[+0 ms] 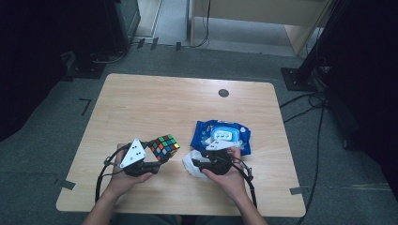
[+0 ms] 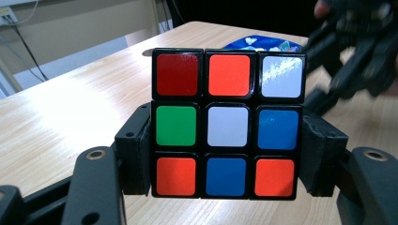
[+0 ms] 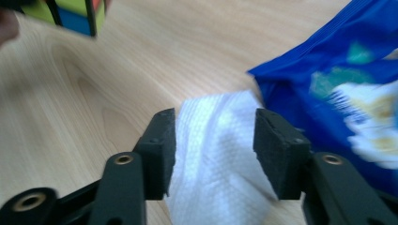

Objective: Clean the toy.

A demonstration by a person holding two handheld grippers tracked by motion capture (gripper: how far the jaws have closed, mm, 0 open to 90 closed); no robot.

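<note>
A scrambled colour cube (image 1: 164, 147) (image 2: 227, 126) is held off the table with my left gripper (image 1: 157, 158) (image 2: 227, 161) shut on its two sides. A white wipe (image 1: 188, 162) (image 3: 211, 168) lies crumpled on the wood beside a blue pack of wipes (image 1: 220, 133) (image 3: 328, 79). My right gripper (image 1: 195, 164) (image 3: 213, 145) is low over the wipe, its jaws standing on either side of the cloth with a gap to each pad. In the left gripper view the right gripper (image 2: 356, 61) shows blurred behind the cube.
The wooden table (image 1: 155, 103) has a round black cable hole (image 1: 223, 93) near its far edge. Bare wood lies to the left and beyond the cube. The blue pack (image 2: 263, 44) sits just right of the wipe.
</note>
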